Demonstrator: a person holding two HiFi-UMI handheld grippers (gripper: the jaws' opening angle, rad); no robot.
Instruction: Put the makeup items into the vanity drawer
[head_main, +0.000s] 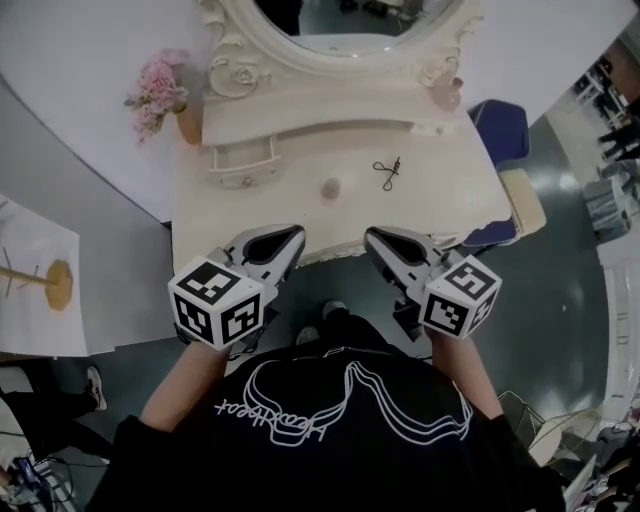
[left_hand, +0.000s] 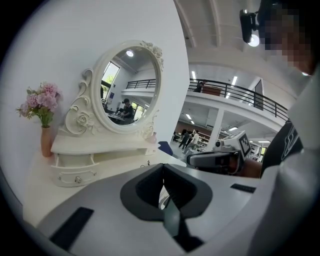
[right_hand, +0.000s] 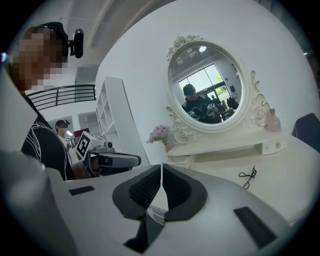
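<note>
Cream-white vanity table carries an oval mirror at its 12 o'clock side. My left gripper and right gripper hover at its 6 o'clock edge, each with jaws pressed together on nothing. The small drawer stands pulled out at 11 o'clock from my left gripper. The eyelash curler lies on the tabletop at 12 o'clock from my right gripper, well apart.

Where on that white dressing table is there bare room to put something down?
The tabletop is mostly bare: the front strip between the eyelash curler and the left tongs and right tongs, and the right end. Crowded at back left: open drawer, flower vase.
</note>
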